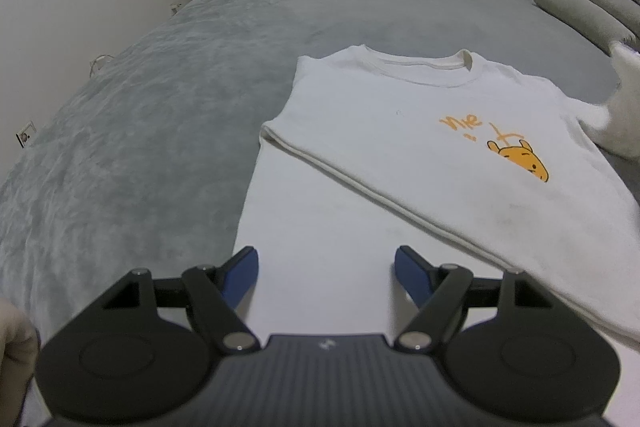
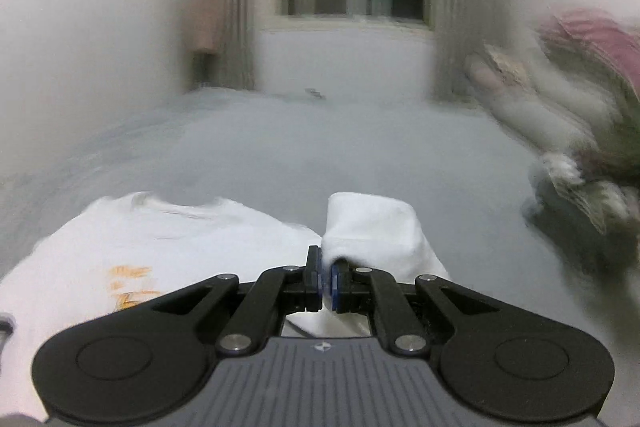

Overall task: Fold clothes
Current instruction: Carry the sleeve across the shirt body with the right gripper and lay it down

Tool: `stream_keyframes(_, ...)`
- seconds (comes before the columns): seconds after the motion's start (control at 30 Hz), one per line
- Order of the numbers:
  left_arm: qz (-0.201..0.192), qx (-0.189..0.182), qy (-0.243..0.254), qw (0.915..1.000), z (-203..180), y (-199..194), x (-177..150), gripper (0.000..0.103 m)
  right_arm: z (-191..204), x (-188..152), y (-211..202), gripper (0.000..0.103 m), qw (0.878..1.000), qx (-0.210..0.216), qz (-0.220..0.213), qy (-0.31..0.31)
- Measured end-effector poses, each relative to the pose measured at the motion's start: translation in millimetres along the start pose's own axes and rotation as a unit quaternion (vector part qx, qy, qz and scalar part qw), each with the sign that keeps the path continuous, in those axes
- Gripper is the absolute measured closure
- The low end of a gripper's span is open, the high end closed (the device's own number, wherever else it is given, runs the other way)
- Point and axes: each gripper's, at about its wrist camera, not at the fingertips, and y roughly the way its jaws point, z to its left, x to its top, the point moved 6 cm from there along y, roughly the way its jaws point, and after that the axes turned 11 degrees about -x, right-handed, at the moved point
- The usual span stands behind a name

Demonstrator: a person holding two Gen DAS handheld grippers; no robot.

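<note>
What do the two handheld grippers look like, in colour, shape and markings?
Both look alike. The left gripper and the right gripper each have a dark grey ribbed body with a small white logo, two round black side housings, black linkage bars with silver pivot pins, and blue finger pads. No cables or sleeves show clearly.

Left tool (image 1: 326, 277), right tool (image 2: 326, 283): black linkages, blue pads, silver pivots.
</note>
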Motion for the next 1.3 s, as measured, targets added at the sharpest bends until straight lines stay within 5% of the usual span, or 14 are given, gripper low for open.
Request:
stream_keyframes(0.1,-0.004,-0.005,-0.014,0.9999,6,-4,3,0.029,55,11,-41,0.097,0.991,0.070,-0.070,-0.090)
stream_keyframes(0.2,-0.015,-0.013,-0.046,0.9987,20,-12,8,0.028,109,0,-77,0.097,0.964,0.145,-0.110,-0.192)
stream_keyframes(0.33,-0.019,-0.015,-0.069,0.9974,35,-19,8,0.028,162,-44,-89,0.097,0.927,0.193,-0.091,-0.309)
stream_keyframes(0.5,-0.011,-0.043,-0.075,0.9962,31,-22,6,0.028,170,-68,-67,0.097,0.924,0.220,-0.032,-0.310)
stream_keyframes(0.77,-0.007,-0.050,-0.061,0.9969,23,-24,2,0.027,178,-58,-66,0.097,0.927,0.209,-0.028,-0.310)
stream_keyframes(0.87,-0.009,-0.052,-0.078,0.9956,28,-25,4,0.026,185,-69,-85,0.095,0.913,0.208,-0.051,-0.347)
stream_keyframes(0.97,-0.006,-0.056,-0.093,0.9941,33,-24,3,0.026,199,-88,-96,0.084,0.879,0.213,-0.066,-0.421)
stream_keyframes(1.07,-0.004,-0.058,-0.097,0.9936,34,-23,2,0.026,204,-100,-102,0.082,0.863,0.213,-0.073,-0.453)
stream_keyframes(1.13,-0.005,-0.059,-0.096,0.9936,33,-23,2,0.026,202,-97,-103,0.081,0.863,0.220,-0.068,-0.450)
stream_keyframes(1.3,-0.004,-0.064,-0.093,0.9935,29,-24,0,0.026,192,-81,-109,0.055,0.877,0.265,-0.048,-0.397)
